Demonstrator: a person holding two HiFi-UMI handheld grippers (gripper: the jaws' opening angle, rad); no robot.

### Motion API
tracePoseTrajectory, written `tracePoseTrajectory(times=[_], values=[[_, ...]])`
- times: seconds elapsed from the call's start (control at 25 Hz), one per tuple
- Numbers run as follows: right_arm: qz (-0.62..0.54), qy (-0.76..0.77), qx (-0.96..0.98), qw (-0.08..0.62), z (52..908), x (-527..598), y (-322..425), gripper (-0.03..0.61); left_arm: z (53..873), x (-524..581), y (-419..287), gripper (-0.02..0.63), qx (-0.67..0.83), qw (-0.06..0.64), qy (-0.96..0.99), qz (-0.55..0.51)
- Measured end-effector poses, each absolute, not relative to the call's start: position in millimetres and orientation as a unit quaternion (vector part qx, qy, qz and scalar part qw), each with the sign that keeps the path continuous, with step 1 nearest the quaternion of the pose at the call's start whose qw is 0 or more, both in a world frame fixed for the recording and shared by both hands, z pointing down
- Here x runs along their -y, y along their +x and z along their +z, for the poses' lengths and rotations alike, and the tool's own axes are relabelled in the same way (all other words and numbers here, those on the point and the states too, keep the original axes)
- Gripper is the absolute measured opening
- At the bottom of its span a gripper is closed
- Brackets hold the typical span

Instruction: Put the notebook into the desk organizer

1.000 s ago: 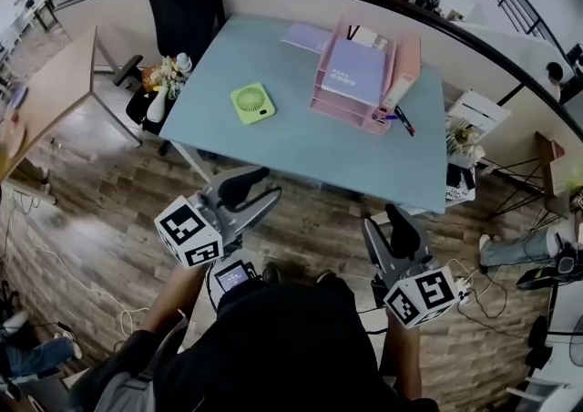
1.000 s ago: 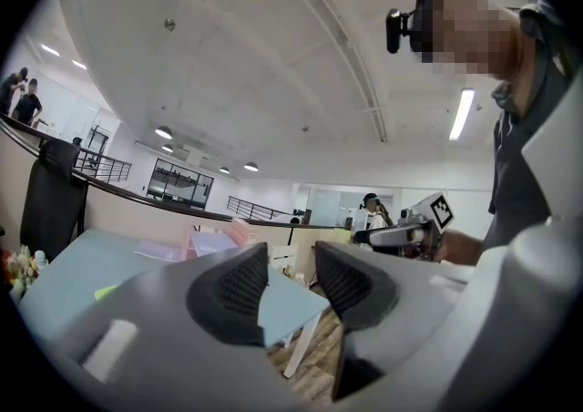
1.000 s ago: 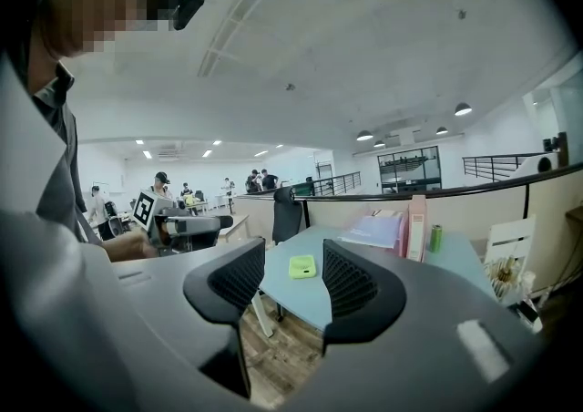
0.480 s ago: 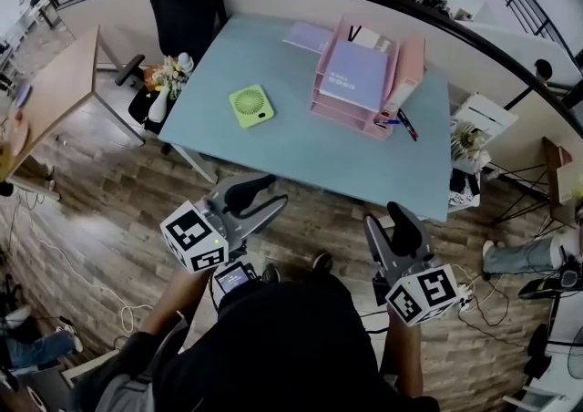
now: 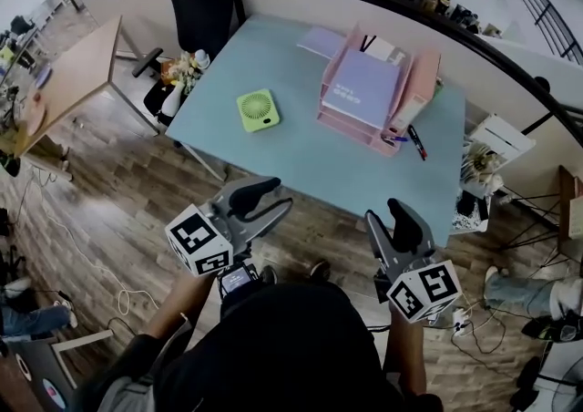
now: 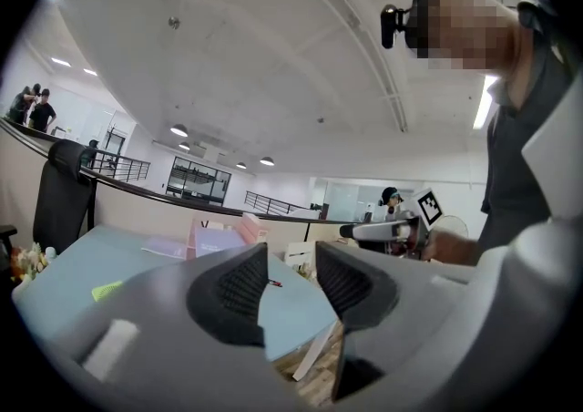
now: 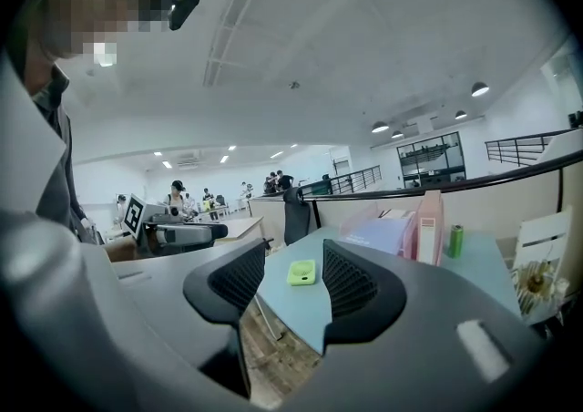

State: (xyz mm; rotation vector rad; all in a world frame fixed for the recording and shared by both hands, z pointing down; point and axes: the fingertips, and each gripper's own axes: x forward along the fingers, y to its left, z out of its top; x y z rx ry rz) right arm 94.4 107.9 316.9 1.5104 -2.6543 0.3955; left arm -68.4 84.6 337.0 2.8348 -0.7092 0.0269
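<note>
Looking from here, both claws hold nothing: the left gripper [image 5: 278,196] and the right gripper [image 5: 383,216] stand narrowly apart, well short of the desk [image 5: 301,159]. The notebook [image 5: 321,39] lies flat at the far edge, just behind the organizer [image 5: 417,91] (its top tray already carries a booklet [image 5: 363,96]). Reaching over, I fear I knock the organizer, or the jaws slip off the thin cover.

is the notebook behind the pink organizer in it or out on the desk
Out: the notebook lies flat on the desk, behind the organizer, not in a tray.
</note>
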Motion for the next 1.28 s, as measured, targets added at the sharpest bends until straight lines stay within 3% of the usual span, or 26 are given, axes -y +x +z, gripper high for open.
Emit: tracePoseTrajectory(times=[1.28], values=[[0.146, 0.436, 0.888, 0.018, 329.5, -52.6, 170.1, 0.179, 347.0, -59.6, -3.0, 0.172, 0.309, 0.115, 0.944, 0.032]])
